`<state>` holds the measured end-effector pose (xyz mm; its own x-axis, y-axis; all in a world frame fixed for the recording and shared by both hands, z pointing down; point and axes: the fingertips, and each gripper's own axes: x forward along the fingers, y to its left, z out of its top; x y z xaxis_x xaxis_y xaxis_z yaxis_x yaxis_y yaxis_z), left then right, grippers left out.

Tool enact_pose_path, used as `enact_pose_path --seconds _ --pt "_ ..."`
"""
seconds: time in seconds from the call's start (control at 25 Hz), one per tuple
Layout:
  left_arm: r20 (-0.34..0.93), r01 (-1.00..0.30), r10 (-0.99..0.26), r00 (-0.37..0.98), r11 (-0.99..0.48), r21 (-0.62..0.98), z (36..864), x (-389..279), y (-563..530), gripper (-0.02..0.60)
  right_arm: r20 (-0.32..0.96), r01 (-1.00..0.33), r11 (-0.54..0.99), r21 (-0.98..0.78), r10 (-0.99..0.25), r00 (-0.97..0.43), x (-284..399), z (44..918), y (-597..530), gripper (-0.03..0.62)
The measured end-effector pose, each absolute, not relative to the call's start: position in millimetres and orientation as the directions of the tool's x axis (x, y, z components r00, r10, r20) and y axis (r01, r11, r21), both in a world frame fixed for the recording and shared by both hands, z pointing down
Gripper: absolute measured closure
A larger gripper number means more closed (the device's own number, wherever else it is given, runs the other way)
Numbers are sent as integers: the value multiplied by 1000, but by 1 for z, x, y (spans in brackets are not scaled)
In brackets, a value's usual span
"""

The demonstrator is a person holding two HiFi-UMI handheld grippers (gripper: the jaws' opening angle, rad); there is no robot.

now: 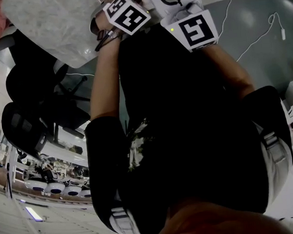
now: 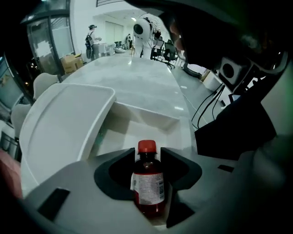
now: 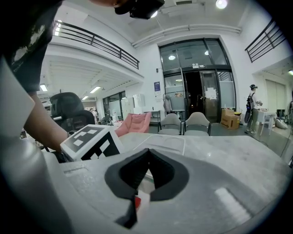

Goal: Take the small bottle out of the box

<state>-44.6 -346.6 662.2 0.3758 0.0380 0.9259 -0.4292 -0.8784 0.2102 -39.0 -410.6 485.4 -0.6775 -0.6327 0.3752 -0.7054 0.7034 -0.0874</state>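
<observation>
Marble table [image 3: 247, 153]; far side: pink chair [image 3: 137, 122] at 11 o'clock, grey chairs [image 3: 198, 122] at 12, probably cardboard boxes [image 3: 229, 118] at 1.

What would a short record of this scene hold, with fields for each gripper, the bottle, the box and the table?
left gripper: jaws closed on the bottle
bottle: small, upright, red cap, white label, dark reddish contents
right gripper: jaws together, holding nothing
box: white, open, beyond the bottle, no contents visible inside
lid: swung open to the left
table: pale marble top, box rests on it
</observation>
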Motion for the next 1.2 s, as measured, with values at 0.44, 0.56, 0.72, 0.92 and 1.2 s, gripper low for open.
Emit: enact_pose_path --seconds 0.44,0.56,0.72,0.92,1.2 --pt "928 -502 14 373 -838 215 654 -46 -373 390 378 -698 710 -96 -622 -685 -39 489 -416 599" --pt "921 -469 82 380 -842 268 656 -39 -371 390 376 -701 705 -106 -624 -685 -41 489 -417 599" --pt "913 -432 155 377 -843 321 660 -33 -363 390 368 -727 678 -104 -653 -662 -30 492 -427 599" --pt "911 -405 189 367 -849 340 662 -32 -358 393 373 -752 653 -91 -678 -633 -16 497 -437 600" --pt "921 -395 113 372 -879 268 656 -36 -364 425 383 -775 626 -89 -697 -606 -3 502 -447 599"
